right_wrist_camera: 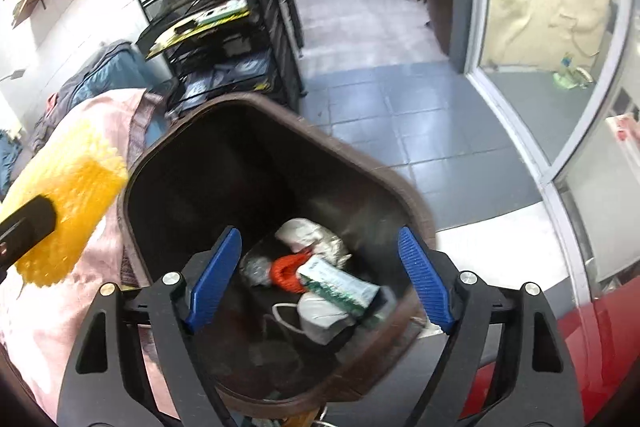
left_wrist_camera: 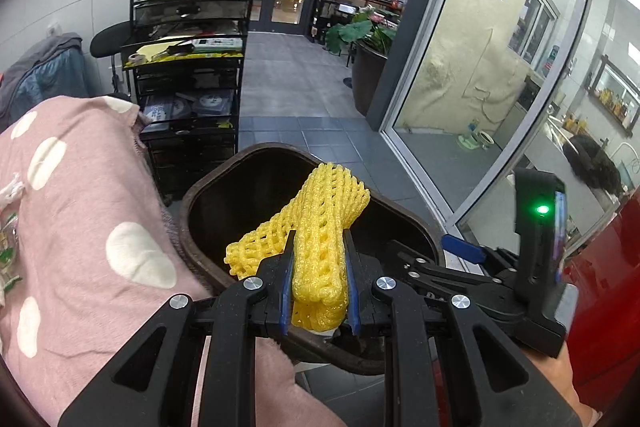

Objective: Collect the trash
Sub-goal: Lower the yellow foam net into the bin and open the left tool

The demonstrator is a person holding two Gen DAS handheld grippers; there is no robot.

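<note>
Several scraps already lie in the dark brown plastic bin (right_wrist_camera: pixel 280 131); the left hand-held gripper (left_wrist_camera: pixel 318 267) clamps yellow foam netting (left_wrist_camera: pixel 320 227) above its rim, undropped, while the right hand-held gripper (right_wrist_camera: pixel 320 279) gapes empty.

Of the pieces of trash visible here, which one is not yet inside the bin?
The yellow foam net: the left gripper holds it above the brown bin. The orange net, green packet and white mask already lie inside.

Bin (right_wrist_camera: pixel 280 155) right of blanket (left_wrist_camera: pixel 80 207), cart (left_wrist_camera: pixel 188 67) behind, wrappers (right_wrist_camera: pixel 336 283) inside — perhaps a mask too
</note>
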